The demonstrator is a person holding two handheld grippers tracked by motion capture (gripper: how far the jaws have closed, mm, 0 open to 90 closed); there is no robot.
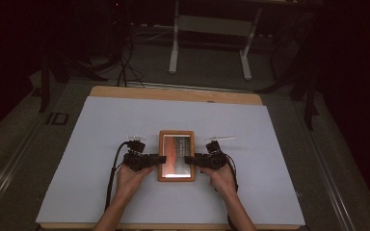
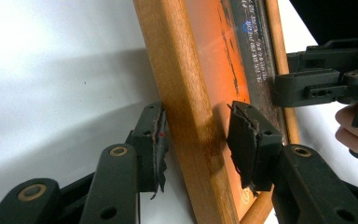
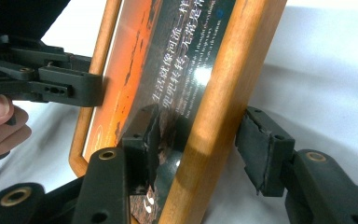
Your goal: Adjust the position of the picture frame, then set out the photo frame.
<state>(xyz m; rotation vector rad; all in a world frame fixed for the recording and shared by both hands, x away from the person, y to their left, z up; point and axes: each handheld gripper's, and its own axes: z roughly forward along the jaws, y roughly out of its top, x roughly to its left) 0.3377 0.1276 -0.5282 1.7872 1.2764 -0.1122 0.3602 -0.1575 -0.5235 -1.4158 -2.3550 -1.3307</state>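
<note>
A wooden picture frame (image 1: 176, 156) with an orange and dark print lies flat on the white sheet at the table's middle. My left gripper (image 1: 161, 160) straddles its left bar. In the left gripper view, one pad (image 2: 154, 140) sits against the bar's outer edge (image 2: 191, 116), and the other pad hangs over the glass with a gap. My left gripper (image 2: 198, 140) is open. My right gripper (image 1: 188, 160) straddles the right bar (image 3: 223, 93). One pad (image 3: 261, 149) stands off the wood and the other is above the print, so my right gripper (image 3: 201, 144) is open. Each gripper view also has the opposite gripper at the far bar (image 2: 303, 86) (image 3: 74, 88).
The white sheet (image 1: 125, 125) covers most of a wooden table (image 1: 173, 94), with bare sheet all around the frame. Behind the table stand a white-legged stand (image 1: 209, 43) and cables on the floor (image 1: 125, 72). The room beyond is dark.
</note>
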